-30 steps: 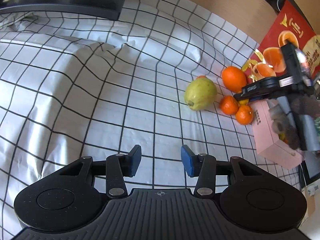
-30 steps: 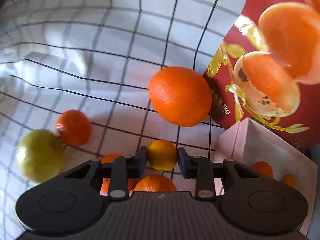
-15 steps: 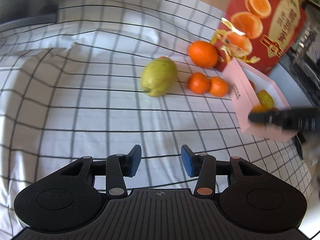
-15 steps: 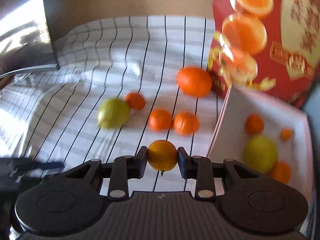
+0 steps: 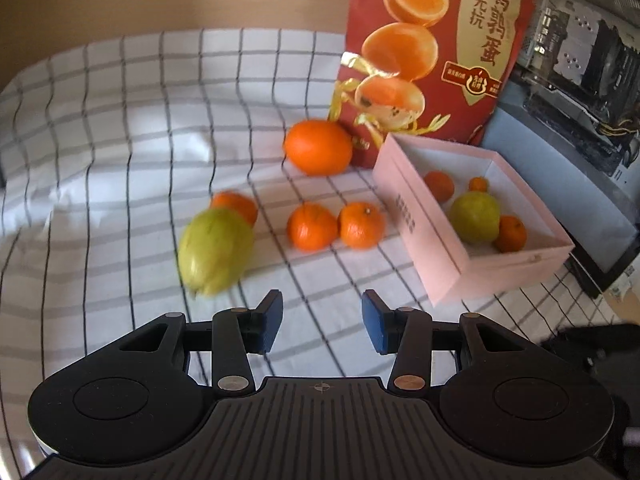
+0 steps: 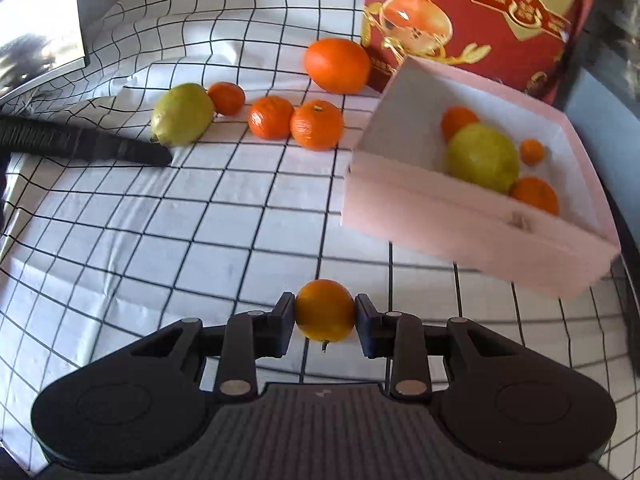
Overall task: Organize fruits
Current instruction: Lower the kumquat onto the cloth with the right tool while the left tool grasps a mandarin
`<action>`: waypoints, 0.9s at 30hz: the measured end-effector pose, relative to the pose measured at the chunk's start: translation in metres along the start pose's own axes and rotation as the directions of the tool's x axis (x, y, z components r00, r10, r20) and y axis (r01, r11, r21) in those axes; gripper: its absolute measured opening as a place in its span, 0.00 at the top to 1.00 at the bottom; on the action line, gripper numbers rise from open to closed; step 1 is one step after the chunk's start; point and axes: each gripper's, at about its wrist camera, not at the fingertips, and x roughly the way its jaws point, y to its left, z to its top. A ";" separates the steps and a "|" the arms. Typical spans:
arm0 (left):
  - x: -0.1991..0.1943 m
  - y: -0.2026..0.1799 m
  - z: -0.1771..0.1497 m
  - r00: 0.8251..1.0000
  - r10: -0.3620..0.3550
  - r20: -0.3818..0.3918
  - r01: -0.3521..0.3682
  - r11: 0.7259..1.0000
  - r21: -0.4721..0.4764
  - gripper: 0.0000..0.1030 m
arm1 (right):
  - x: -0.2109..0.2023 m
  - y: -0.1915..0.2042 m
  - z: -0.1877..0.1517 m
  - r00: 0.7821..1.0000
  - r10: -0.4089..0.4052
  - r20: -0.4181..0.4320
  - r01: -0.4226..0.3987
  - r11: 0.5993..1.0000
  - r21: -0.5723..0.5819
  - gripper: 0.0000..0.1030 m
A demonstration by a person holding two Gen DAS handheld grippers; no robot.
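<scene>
Carrying a small orange [image 6: 325, 311] in the right gripper [image 6: 325, 320], clamped between both pads, stem hanging down at lower centre of the right wrist view. Judging the step as transport to the pink box [image 6: 472, 216], sitting at right of that frame, well apart from the held fruit. Doing it well likely meaning: lifting clear of the near wall, coming over the bare white floor at the box's front left, avoiding the pear [image 6: 482, 158] and the three small oranges already inside, lowering before releasing so nothing bounces out. Keeping squeeze light, fruit being soft and round, slipping possible.

Pointing steeply downward at the checked cloth [image 6: 168, 240], right gripper hanging above bare cloth, box up and to the right. Blur on box edge suggesting motion.

Hovering left gripper [image 5: 322, 322] with blue pads parted, nothing between them, also angled down over cloth. Ahead of it in the left wrist view: loose pear [image 5: 216, 256] at centre left, just beside left pad's line, small orange [image 5: 236, 206] touching behind it, two more small ones [image 5: 336, 226] side by side at centre, big orange [image 5: 318, 152] against the red bag [image 5: 436, 52] at top. Loose pear looking like the next candidate for the left, though needing a wider opening. Showing as dark bar at left edge of right wrist view, tip near the pear.
</scene>
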 end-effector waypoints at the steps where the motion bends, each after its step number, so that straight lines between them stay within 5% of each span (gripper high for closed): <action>1: 0.004 -0.003 0.006 1.000 0.007 -0.004 -0.007 1.000 0.019 0.53 | -0.001 0.000 -0.004 1.000 -0.002 0.013 0.002 1.000 0.003 0.69; 4: 0.020 -0.013 0.025 0.999 0.034 -0.001 -0.034 0.995 0.090 0.53 | -0.003 0.001 -0.011 0.999 -0.015 0.031 0.014 1.000 0.008 0.60; 6: 0.032 -0.020 0.036 0.999 0.051 0.008 -0.052 0.989 0.138 0.53 | -0.001 -0.001 -0.015 0.999 -0.016 0.031 0.015 0.999 0.041 0.41; 15: 0.080 -0.030 0.050 0.995 0.065 -0.077 -0.038 0.952 0.304 0.52 | -0.003 0.001 -0.027 0.997 -0.014 0.075 0.011 0.999 0.046 0.21; 27: 0.103 -0.016 0.049 0.990 0.085 -0.114 -0.049 0.955 0.291 0.53 | -0.003 -0.002 -0.041 0.990 -0.056 0.132 0.046 0.996 0.079 0.03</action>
